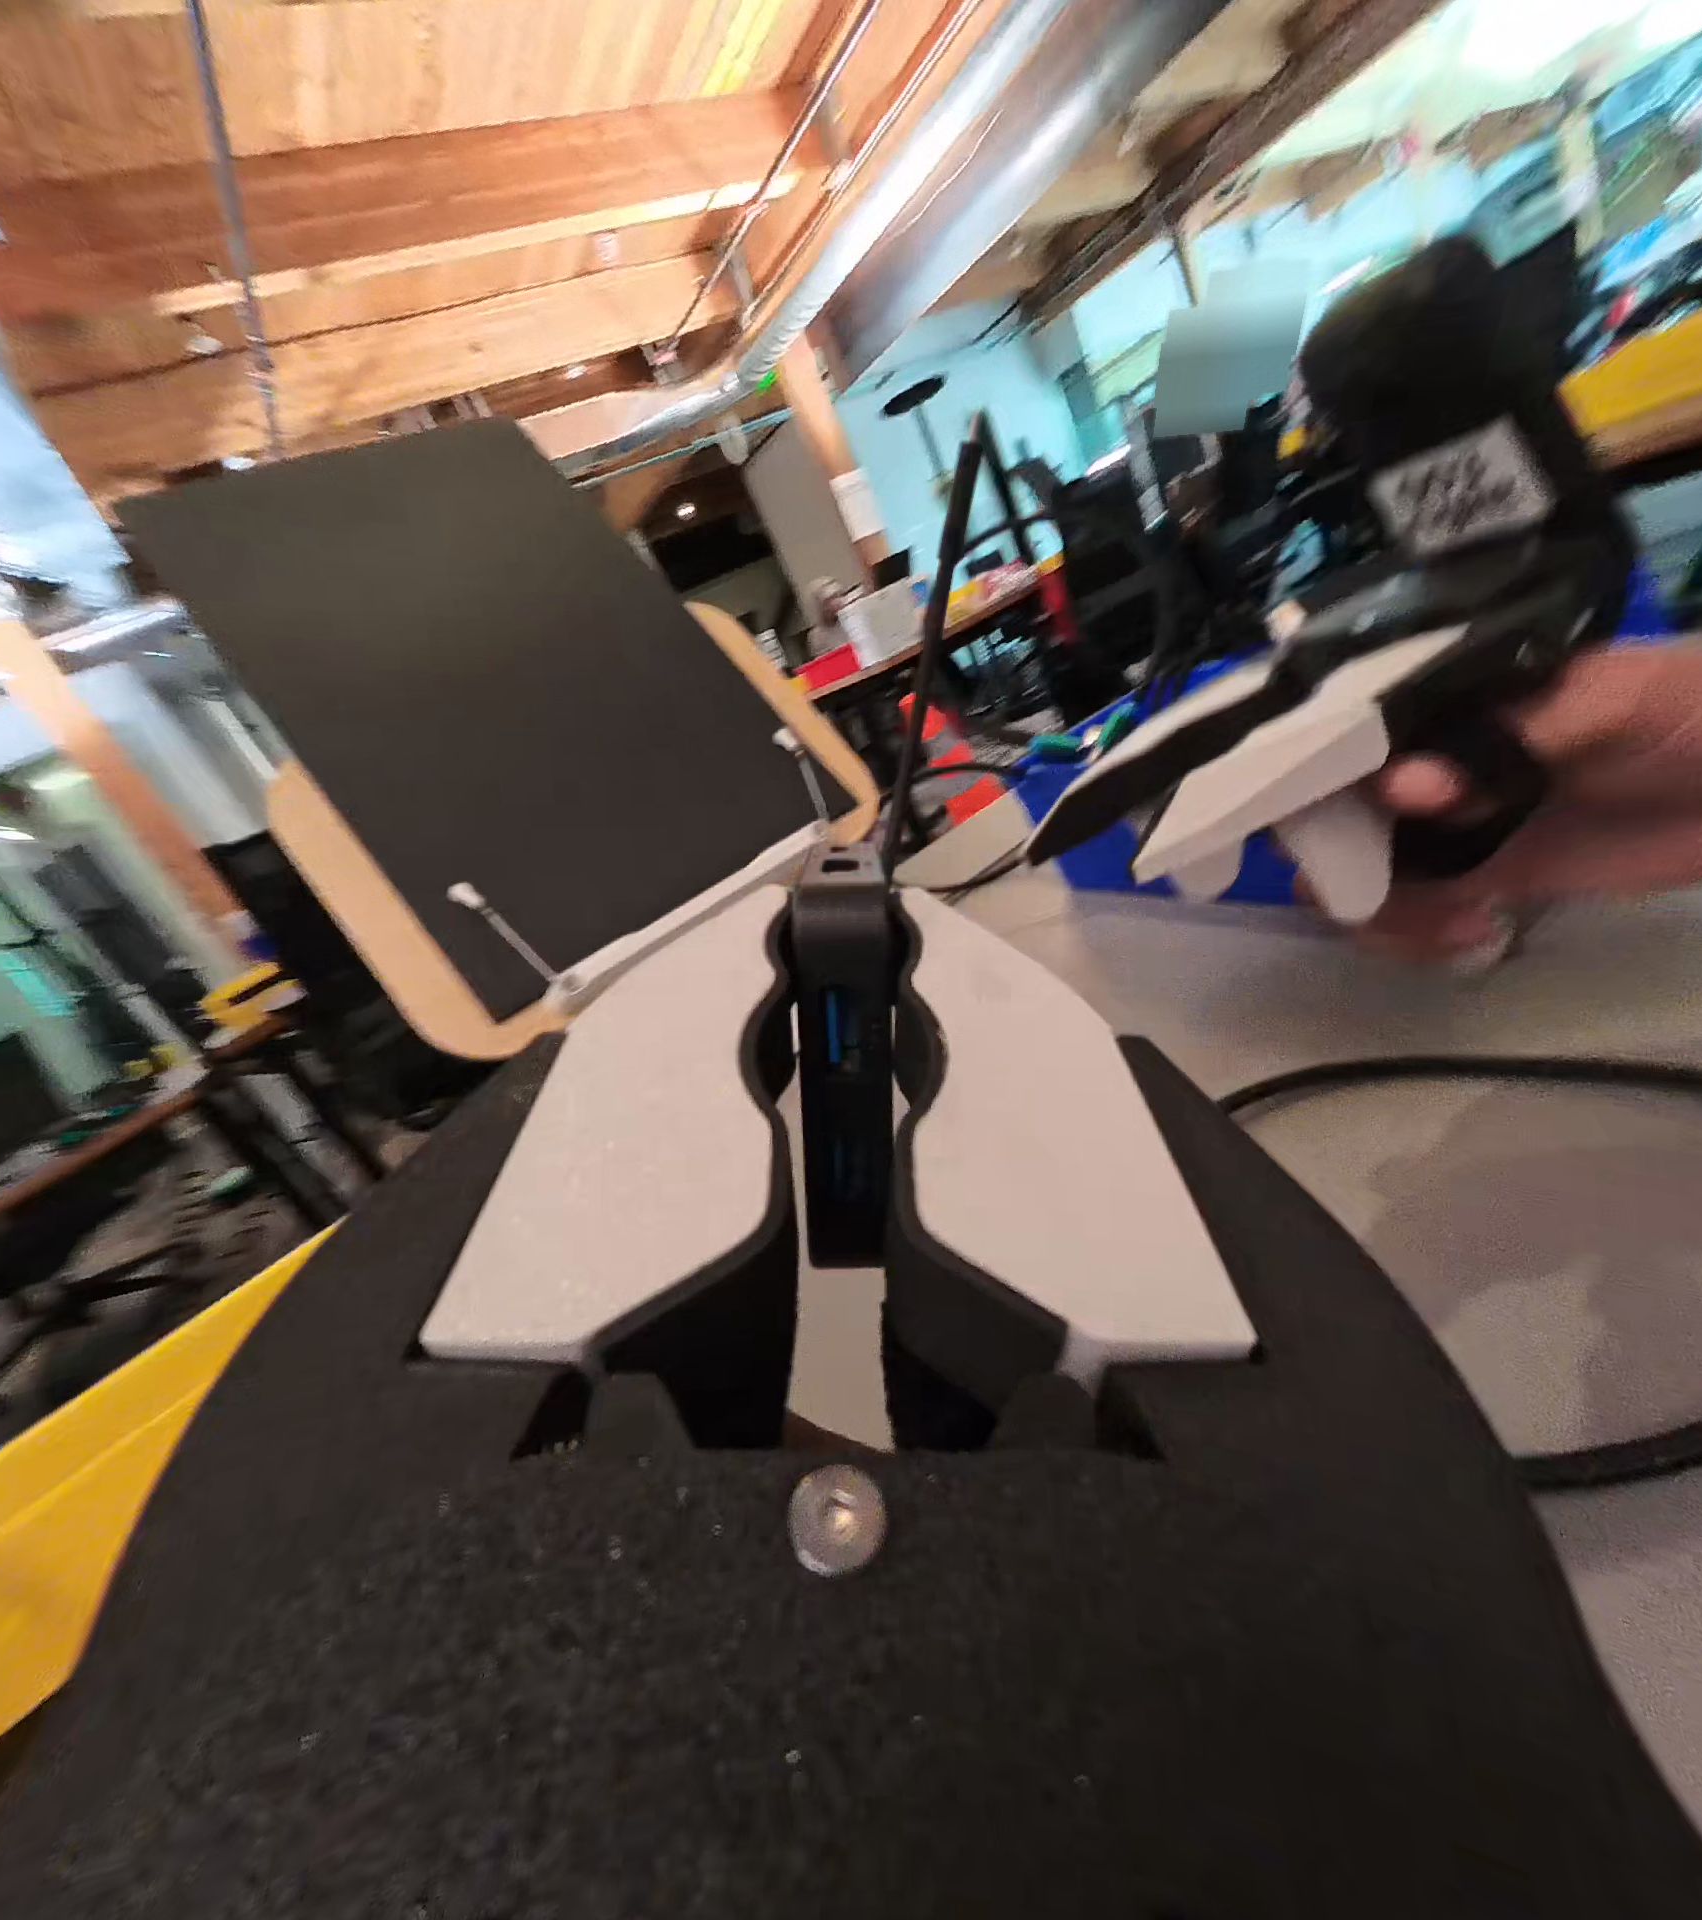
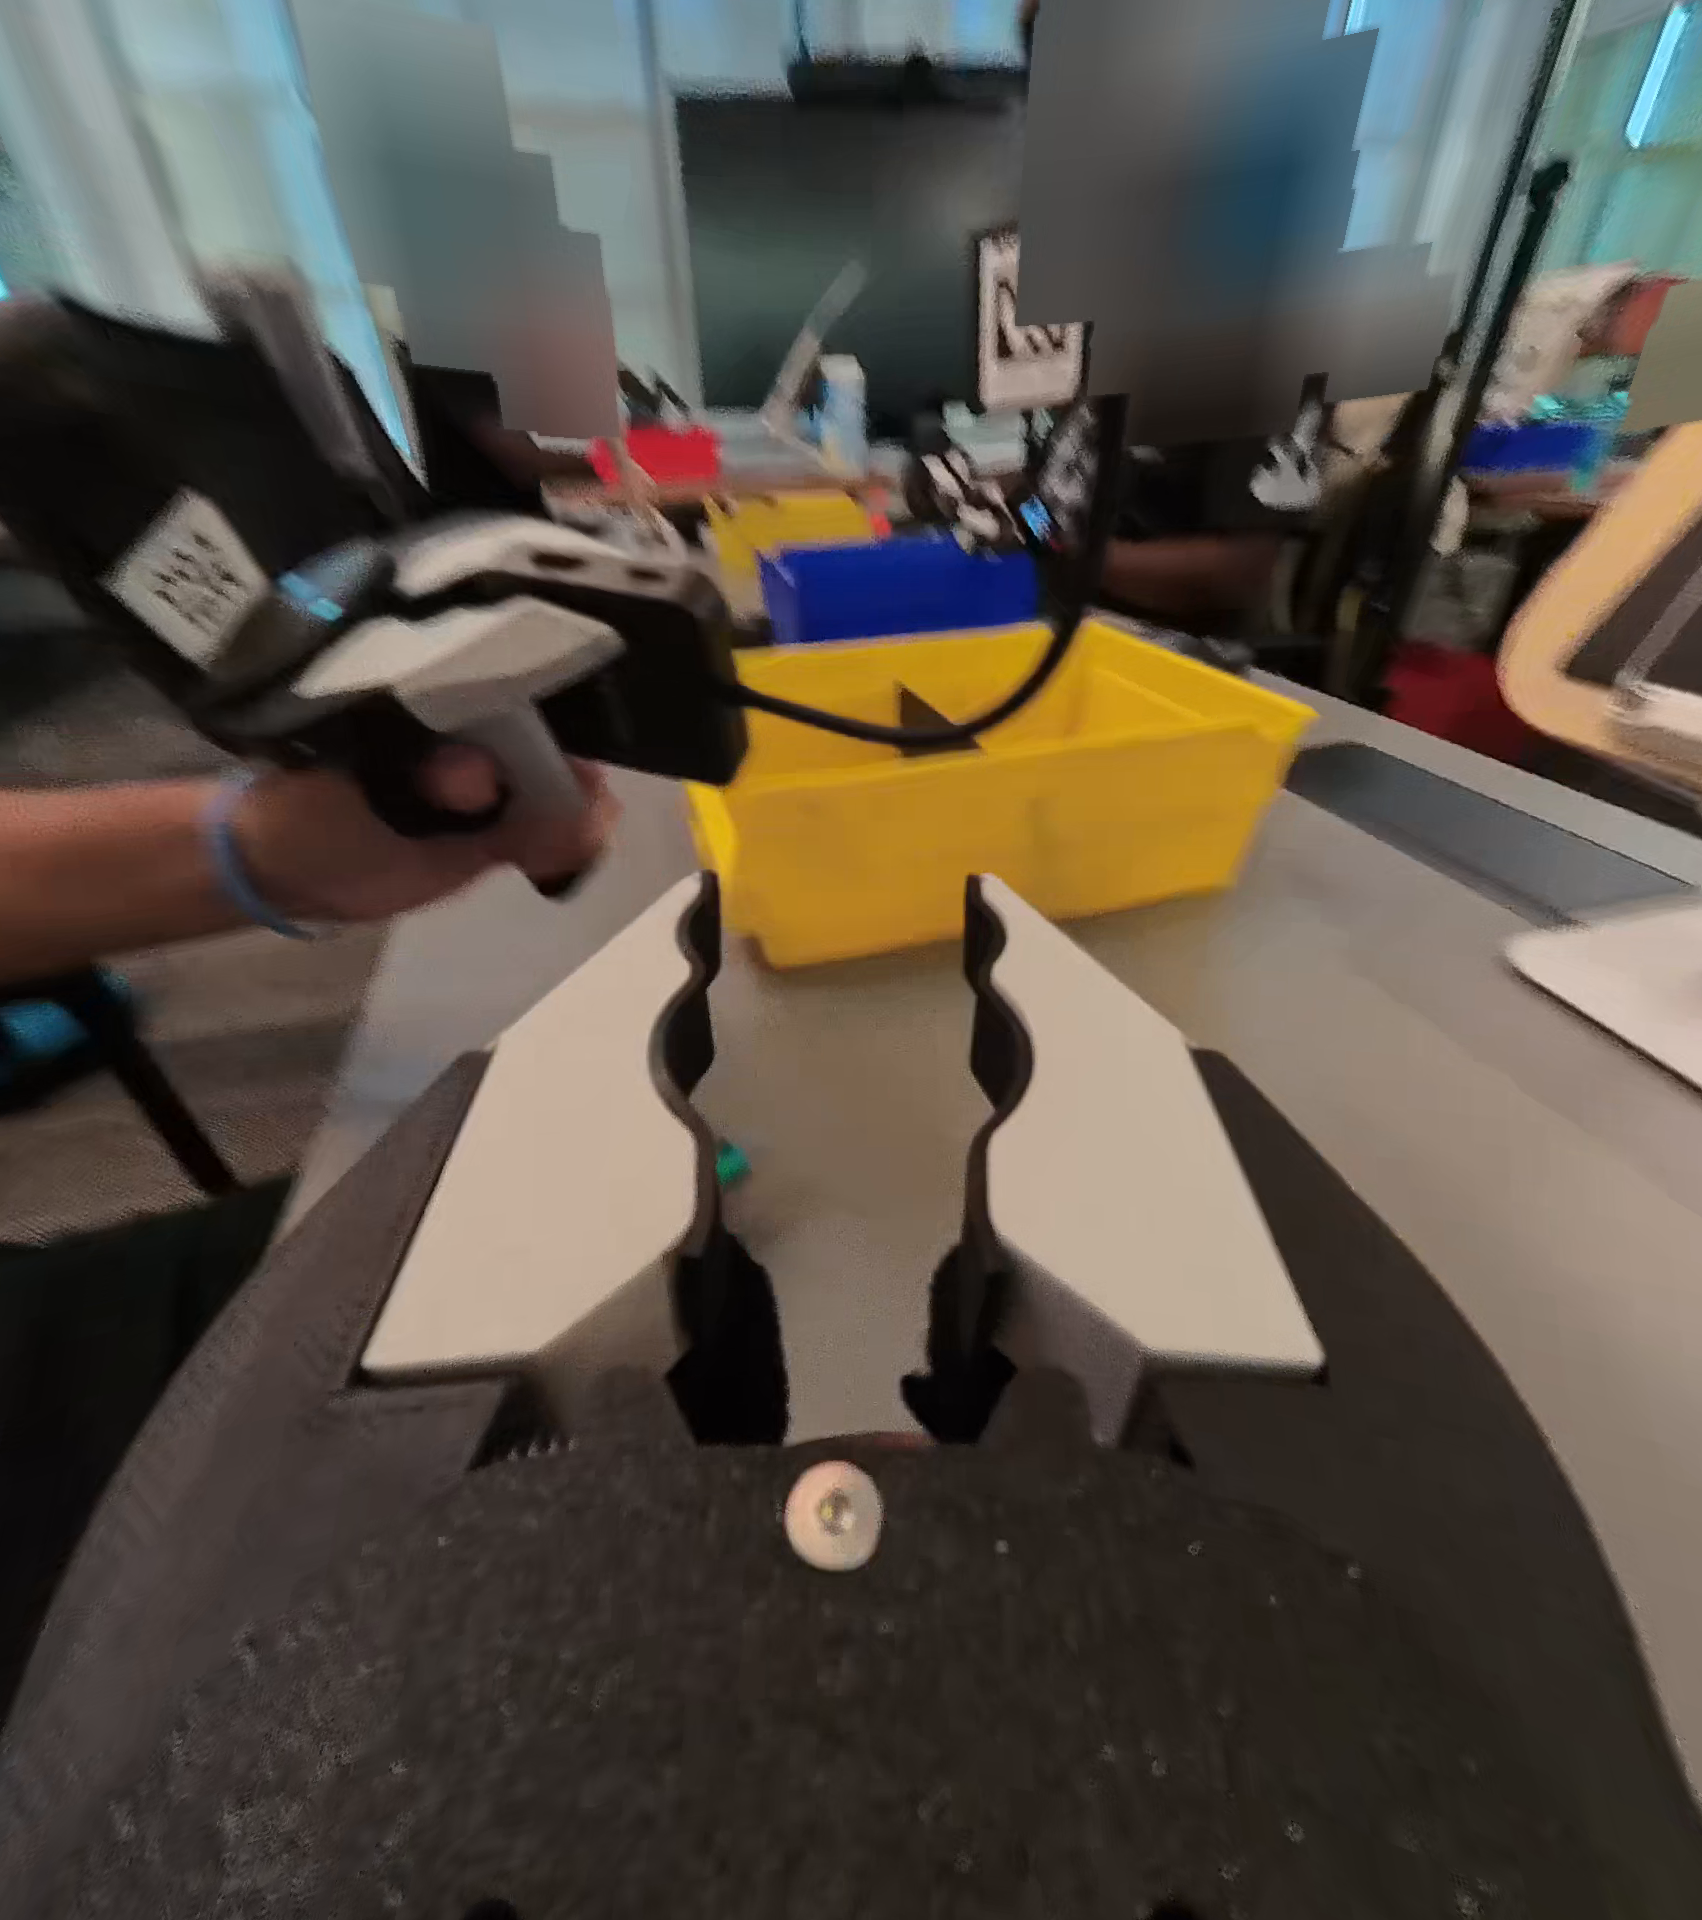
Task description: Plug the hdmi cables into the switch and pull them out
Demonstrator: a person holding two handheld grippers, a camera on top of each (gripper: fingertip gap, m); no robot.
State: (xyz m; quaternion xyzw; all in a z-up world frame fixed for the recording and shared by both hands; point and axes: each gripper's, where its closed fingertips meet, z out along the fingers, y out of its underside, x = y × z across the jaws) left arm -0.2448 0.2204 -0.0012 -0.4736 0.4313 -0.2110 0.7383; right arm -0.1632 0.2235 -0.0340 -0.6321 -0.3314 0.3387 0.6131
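Black switch (image 1: 845, 1081) is clamped in my left hand-held gripper (image 1: 842, 935), lifted off the grey bench (image 1: 1449, 1195), thin black cable (image 1: 930, 644) coming off its far end. My right hand-held gripper (image 2: 842, 914) hangs empty, fingers apart, near a yellow bin (image 2: 1013, 831).

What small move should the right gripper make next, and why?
Probably reach down for a loose cable end on the table. The left gripper already clamps the switch, lifted, with only a thin cable attached, while the right gripper is open and empty.
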